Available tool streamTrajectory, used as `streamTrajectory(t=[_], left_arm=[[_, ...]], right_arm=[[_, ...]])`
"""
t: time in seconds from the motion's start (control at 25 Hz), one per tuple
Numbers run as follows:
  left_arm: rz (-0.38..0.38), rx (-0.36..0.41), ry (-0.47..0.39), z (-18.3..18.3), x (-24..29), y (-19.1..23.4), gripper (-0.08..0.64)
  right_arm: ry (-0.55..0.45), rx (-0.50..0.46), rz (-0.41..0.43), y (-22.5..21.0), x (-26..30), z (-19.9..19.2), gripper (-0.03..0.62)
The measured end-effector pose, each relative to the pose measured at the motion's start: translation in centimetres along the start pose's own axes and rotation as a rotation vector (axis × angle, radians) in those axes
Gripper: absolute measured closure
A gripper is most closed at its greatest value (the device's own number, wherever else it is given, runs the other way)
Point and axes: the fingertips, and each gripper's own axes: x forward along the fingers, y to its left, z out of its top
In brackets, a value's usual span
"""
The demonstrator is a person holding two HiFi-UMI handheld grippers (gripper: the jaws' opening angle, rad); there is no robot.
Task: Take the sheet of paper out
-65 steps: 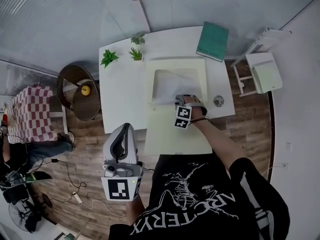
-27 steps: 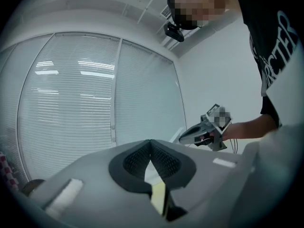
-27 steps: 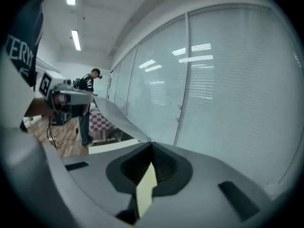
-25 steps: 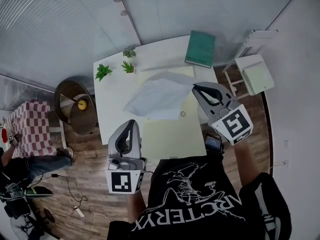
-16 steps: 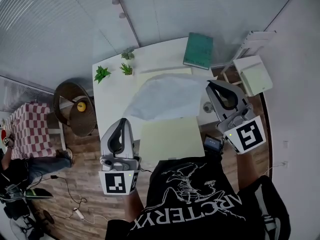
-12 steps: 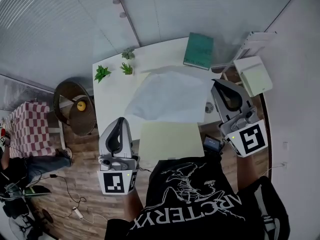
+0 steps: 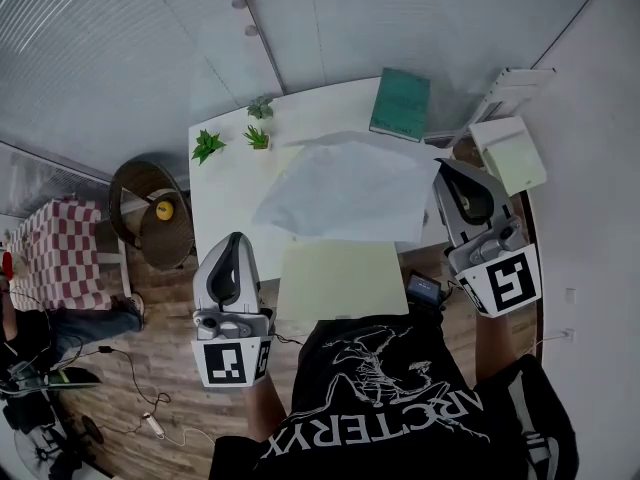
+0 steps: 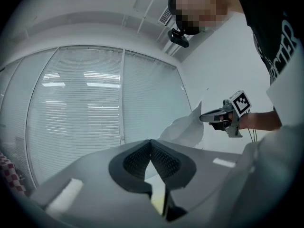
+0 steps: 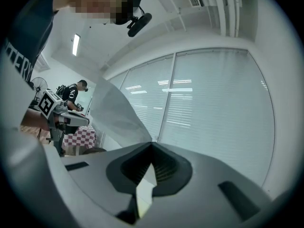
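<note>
A white sheet of paper hangs in the air over the white table, and my right gripper is shut on its right edge. In the right gripper view the paper rises up and left from the closed jaws. Below it on the table lies a pale yellow folder. My left gripper hovers off the table's near left corner, shut, with nothing in it. The left gripper view shows the paper and the right gripper off to the right.
A green book lies at the table's far right, and two small plants stand at the far left. A wicker chair is left of the table, a white stool right of it. A black device sits near the front edge.
My right gripper has carried the paper up and to the right, so the sheet now hangs spread over the table. The left gripper has barely shifted.
</note>
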Motion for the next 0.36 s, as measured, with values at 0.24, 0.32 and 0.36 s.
streamTrajectory(t=[0.24,0.32,0.36], left_arm=[[-0.007,-0.012,0.028,-0.36,0.19,-0.31,0.548],[-0.008,-0.006,0.022,-0.26,0.15,-0.52,0.548],[-0.008,-0.002,0.017,-0.17,0.13,-0.61,0.548]], right_arm=[[0.007,-0.015,-0.009,-0.12,-0.09,-0.08,0.581],[0.008,-0.017,-0.011,-0.21,-0.28,-0.09,0.581],[0.007,-0.017,-0.012,-0.24,-0.37,-0.09,0.581]])
